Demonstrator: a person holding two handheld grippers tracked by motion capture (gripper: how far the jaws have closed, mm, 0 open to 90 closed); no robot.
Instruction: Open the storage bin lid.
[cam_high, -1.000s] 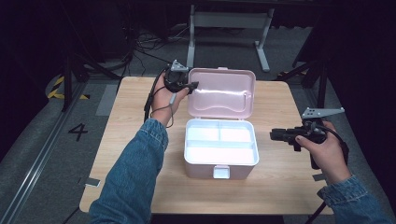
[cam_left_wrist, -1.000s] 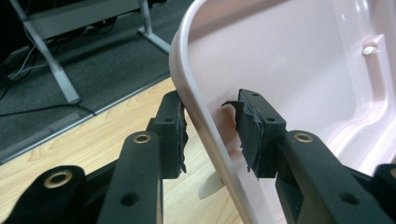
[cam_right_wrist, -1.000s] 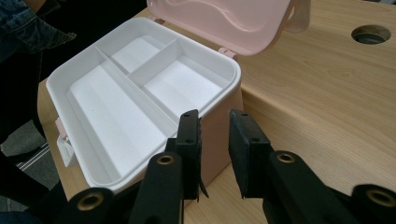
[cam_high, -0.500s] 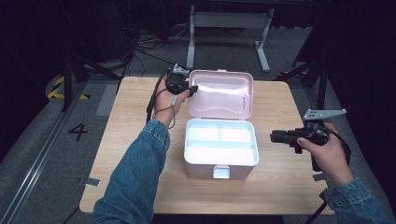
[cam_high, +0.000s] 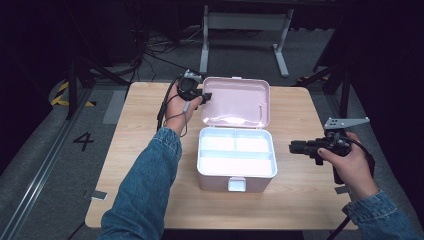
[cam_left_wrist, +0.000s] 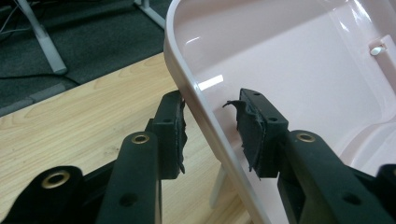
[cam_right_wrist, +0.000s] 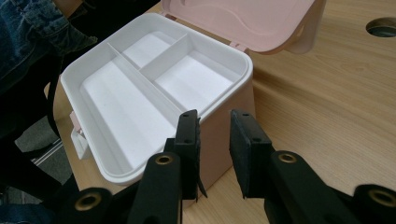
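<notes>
We see a pale wooden table (cam_high: 150, 150) over grey carpet in a dark room. A pink box (cam_high: 235, 155) sits mid-table, its smooth lid (cam_left_wrist: 289, 60) raised. Our left gripper (cam_left_wrist: 212, 128) straddles the lid's rim, jaws apart; our right gripper (cam_right_wrist: 215, 154) hovers beside the box, jaws apart.

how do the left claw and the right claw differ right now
The left claw straddles the rim of the pink lid, one jaw on each side with a gap showing; the right claw is open on nothing, apart from the white tray. The left is at the box's far corner, the right beside its near half. Both have black jaws.
</notes>
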